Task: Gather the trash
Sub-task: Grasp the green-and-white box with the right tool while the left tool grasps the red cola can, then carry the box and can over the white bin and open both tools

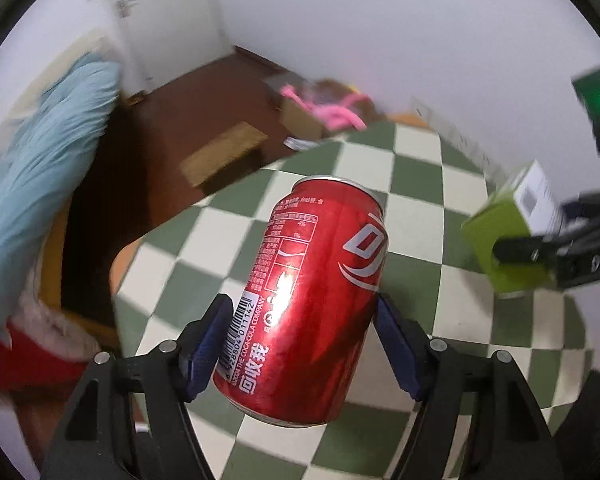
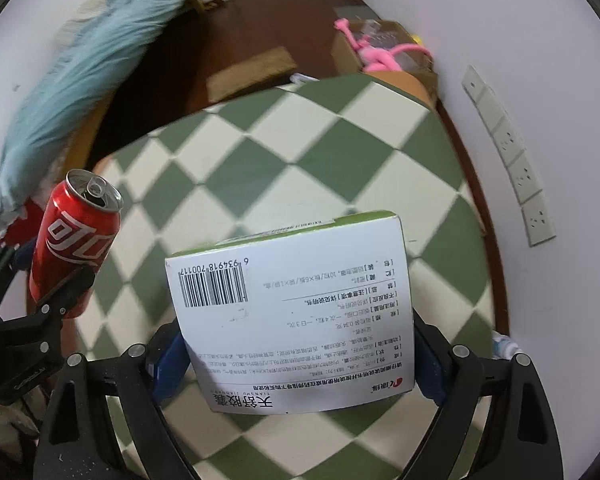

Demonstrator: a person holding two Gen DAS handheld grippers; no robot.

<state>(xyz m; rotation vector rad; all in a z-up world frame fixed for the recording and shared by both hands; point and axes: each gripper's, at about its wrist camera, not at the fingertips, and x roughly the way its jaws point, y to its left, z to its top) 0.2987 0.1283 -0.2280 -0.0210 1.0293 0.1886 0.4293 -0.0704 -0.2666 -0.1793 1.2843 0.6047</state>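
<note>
My left gripper (image 1: 300,320) is shut on a red cola can (image 1: 312,300), held tilted above the green-and-cream checked tablecloth (image 1: 412,168). The can's opened top shows in the right wrist view, where the red cola can (image 2: 76,236) sits at the far left in the left gripper (image 2: 60,280). My right gripper (image 2: 296,352) is shut on a white and green medicine box (image 2: 292,312), barcode side facing the camera. The same medicine box (image 1: 508,232) appears at the right edge of the left wrist view, clamped in the right gripper (image 1: 540,248).
Beyond the table, a brown floor holds a flat cardboard piece (image 1: 224,152) and an open cardboard box with a pink toy (image 2: 384,52). A light blue fluffy blanket (image 1: 40,176) lies at the left. A white wall with several sockets (image 2: 516,172) runs along the right.
</note>
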